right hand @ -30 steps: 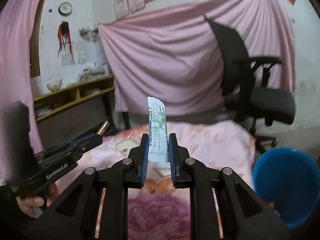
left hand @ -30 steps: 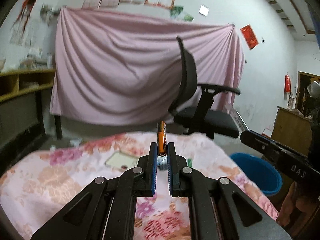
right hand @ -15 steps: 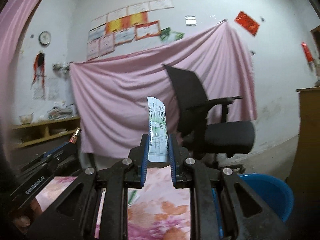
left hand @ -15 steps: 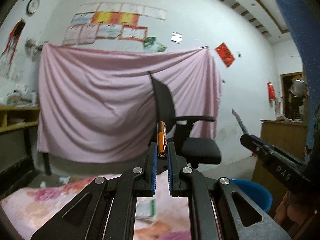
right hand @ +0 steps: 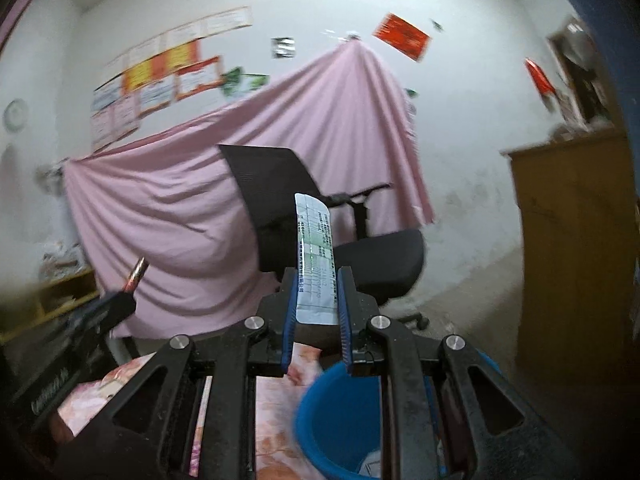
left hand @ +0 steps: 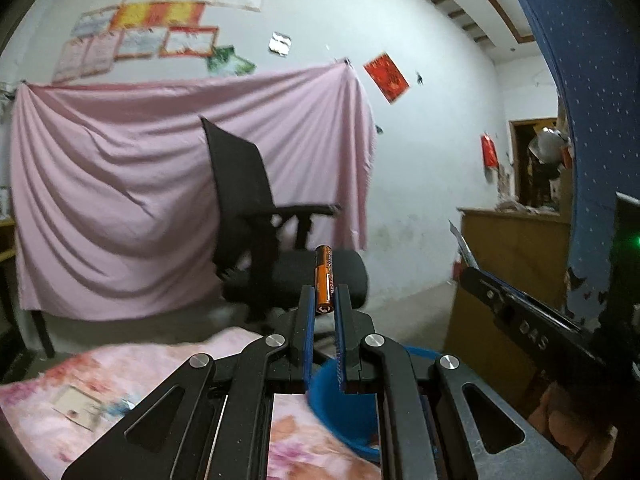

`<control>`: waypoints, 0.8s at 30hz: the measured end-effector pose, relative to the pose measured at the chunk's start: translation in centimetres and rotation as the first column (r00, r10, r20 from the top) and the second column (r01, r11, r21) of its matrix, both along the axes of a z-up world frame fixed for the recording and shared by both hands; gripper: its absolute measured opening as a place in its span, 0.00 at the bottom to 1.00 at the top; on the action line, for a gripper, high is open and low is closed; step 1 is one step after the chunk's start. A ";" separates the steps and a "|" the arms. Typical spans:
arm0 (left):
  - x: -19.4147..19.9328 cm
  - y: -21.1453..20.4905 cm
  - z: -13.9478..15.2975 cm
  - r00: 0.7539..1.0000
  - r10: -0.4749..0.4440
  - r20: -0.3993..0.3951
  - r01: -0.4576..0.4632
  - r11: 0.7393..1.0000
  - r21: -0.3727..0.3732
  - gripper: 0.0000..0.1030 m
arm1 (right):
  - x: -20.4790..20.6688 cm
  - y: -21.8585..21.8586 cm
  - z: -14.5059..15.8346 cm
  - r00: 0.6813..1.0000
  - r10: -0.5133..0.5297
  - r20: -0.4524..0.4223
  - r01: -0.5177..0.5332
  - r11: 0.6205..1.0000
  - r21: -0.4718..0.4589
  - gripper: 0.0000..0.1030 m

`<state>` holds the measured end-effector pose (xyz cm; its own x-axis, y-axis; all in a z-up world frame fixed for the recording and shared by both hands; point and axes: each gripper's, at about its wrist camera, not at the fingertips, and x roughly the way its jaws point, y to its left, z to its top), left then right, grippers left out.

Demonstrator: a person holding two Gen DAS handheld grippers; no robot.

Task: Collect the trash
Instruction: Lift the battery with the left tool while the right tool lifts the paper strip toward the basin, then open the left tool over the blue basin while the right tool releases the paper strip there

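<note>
Battery point(left hand: 323, 280): orange and black cell, upright, its lower end pinched between the blue pads of the left gripper point(left hand: 322, 312); upper end stands clear above the fingertips.
Left gripper: clenched on the battery, raised above the near edge of the bucket; seen from the right wrist view as a dark bar at lower left with the battery tip point(right hand: 136, 276) poking up.
Paper strip point(right hand: 315, 258): narrow printed slip, white with green and blue tables, standing upright and curling slightly at the top.
Right gripper point(right hand: 316, 304): grasping the paper strip by its lower end, jaws set a little apart around it; held over the bucket.
Bucket point(right hand: 340, 420): blue plastic, round, on the floor just beside the bed; something pale lies inside, too blurred to tell what.
Bed cover point(left hand: 132, 380): pink floral cloth, lower left; a pale flat item point(left hand: 78, 404) lies on it, blurred.
Office chair point(left hand: 256, 232): black, mesh back, beyond the bed.
Pink sheet point(left hand: 120, 200): hung across the wall behind the chair.
Wall papers point(left hand: 160, 32): row of certificates and a red poster above the sheet.
Wooden cabinet point(right hand: 572, 248): right side, against the wall.
</note>
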<state>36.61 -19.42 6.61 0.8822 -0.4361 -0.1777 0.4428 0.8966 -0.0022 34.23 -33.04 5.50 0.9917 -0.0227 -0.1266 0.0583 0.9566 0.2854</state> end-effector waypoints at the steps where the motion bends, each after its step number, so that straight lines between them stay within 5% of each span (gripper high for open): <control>1: 0.3 -0.6 -0.3 1.000 -0.009 -0.018 0.010 1.000 0.002 0.07 | 0.2 -0.8 -0.2 1.000 -0.017 -0.023 0.017 1.000 0.016 0.38; 10: 4.4 -5.4 -2.6 0.963 -0.098 -0.251 0.106 0.994 0.019 0.07 | 1.7 -5.4 -2.5 0.984 -0.082 -0.155 0.101 0.988 0.114 0.38; 15: 7.2 -6.8 -4.9 0.903 -0.122 -0.412 0.142 0.990 0.017 0.07 | 3.3 -7.7 -4.8 0.953 -0.063 -0.298 0.117 0.979 0.168 0.38; 19: 9.6 -8.0 -7.2 0.830 -0.115 -0.546 0.159 0.987 0.034 0.07 | 5.1 -9.1 -7.3 0.909 0.008 -0.416 0.106 0.962 0.251 0.38; 24: 10.9 -8.2 -8.3 0.772 -0.128 -0.623 0.174 0.985 0.013 0.07 | 6.5 -9.0 -9.1 0.858 0.076 -0.508 0.082 0.956 0.282 0.38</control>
